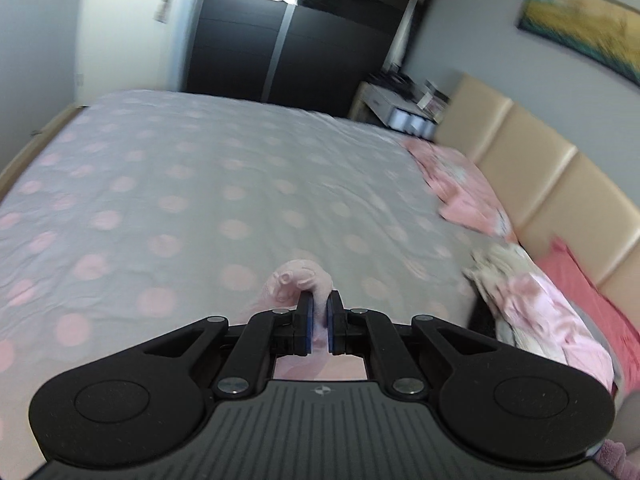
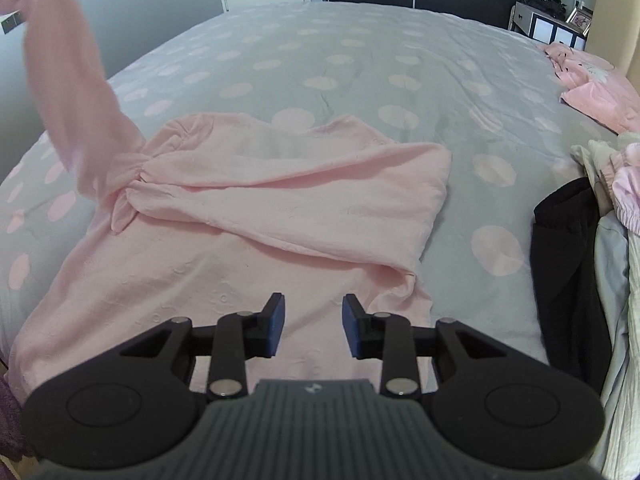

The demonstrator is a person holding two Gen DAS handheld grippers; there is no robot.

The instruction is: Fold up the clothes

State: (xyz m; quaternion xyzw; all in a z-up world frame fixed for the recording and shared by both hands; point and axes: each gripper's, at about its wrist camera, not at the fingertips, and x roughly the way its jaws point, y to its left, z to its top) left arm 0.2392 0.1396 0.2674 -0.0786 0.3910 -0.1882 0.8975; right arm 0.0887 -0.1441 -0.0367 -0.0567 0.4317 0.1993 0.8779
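Note:
A pale pink long-sleeved top (image 2: 248, 216) lies partly folded on the grey bedspread (image 2: 360, 64) with pink dots. One sleeve (image 2: 68, 80) rises off the bed toward the upper left of the right wrist view. In the left wrist view my left gripper (image 1: 319, 300) is shut on the bunched pink sleeve cuff (image 1: 298, 280), held high above the bed. My right gripper (image 2: 313, 308) hovers just over the near part of the top, its jaws apart with nothing between them.
A pile of clothes lies at the right: a black garment (image 2: 568, 264), white and pink pieces (image 2: 616, 184), and a pink garment (image 2: 592, 84) farther back. A beige padded headboard (image 1: 540, 184) borders the bed. A dark wardrobe (image 1: 288, 40) and a bedside unit (image 1: 400, 104) stand beyond.

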